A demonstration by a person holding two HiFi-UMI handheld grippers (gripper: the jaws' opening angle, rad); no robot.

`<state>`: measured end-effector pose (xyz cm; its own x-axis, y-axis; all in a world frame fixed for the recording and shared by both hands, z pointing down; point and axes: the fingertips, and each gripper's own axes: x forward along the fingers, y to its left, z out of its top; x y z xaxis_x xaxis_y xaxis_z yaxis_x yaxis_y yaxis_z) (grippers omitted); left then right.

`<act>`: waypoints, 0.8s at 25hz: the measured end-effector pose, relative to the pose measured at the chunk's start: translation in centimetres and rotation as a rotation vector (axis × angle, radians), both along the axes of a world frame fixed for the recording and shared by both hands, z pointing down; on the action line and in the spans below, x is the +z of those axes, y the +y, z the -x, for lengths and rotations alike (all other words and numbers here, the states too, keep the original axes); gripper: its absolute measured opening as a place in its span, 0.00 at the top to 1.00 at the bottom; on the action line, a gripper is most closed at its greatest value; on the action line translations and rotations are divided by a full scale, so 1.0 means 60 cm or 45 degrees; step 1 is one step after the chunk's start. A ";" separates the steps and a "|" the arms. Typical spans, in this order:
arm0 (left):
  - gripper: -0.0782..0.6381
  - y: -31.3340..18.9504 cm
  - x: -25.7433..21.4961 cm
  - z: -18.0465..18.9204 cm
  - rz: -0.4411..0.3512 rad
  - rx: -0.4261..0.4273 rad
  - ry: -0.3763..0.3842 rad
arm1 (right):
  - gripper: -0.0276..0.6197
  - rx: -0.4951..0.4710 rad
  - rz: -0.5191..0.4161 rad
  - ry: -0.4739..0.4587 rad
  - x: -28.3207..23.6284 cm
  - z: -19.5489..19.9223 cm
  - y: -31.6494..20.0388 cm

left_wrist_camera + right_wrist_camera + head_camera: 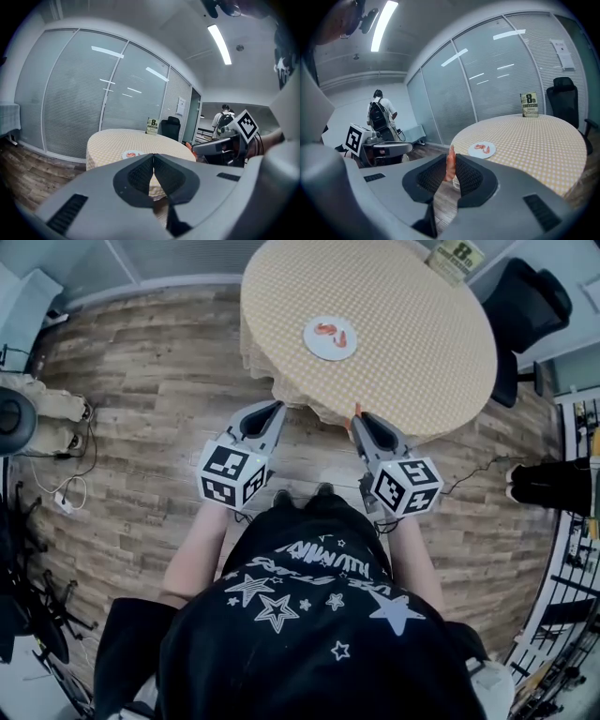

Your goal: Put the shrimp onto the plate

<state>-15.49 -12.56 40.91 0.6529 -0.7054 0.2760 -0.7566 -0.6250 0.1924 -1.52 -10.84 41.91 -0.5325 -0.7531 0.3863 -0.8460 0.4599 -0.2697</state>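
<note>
Right tongs [450, 164] clamped mid-body on the shrimp [450, 153], which we judge light, soft and slippery; left tongs [153, 158] closed, empty; plate [319, 349] at 12 o'clock.

Round checkered table [412, 352] — book [457, 257] on it, black chair [525, 306] beside.

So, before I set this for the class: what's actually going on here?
A person stands by a round table with a gripper in each hand. The right gripper is shut on a shrimp, held near the table's edge. The left gripper is shut with nothing in it. The plate on the table already holds two more shrimp, and the held one is not yet on it.
</note>
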 end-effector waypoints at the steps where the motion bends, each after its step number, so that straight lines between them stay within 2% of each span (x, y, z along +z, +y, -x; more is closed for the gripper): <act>1: 0.88 -0.005 0.003 -0.003 0.006 0.003 -0.002 | 0.87 0.006 0.007 -0.001 0.003 -0.003 -0.004; 8: 0.88 -0.039 0.019 -0.020 0.026 0.006 -0.049 | 0.87 0.005 0.045 -0.039 0.031 -0.017 -0.059; 20: 0.88 -0.148 0.010 -0.048 0.028 -0.110 -0.092 | 0.87 -0.160 0.034 -0.072 0.029 -0.020 -0.200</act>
<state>-12.59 -21.42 41.50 0.5680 -0.7514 0.3359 -0.8196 -0.5534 0.1481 -0.29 -22.82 43.64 -0.6436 -0.6690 0.3719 -0.7653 0.5535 -0.3287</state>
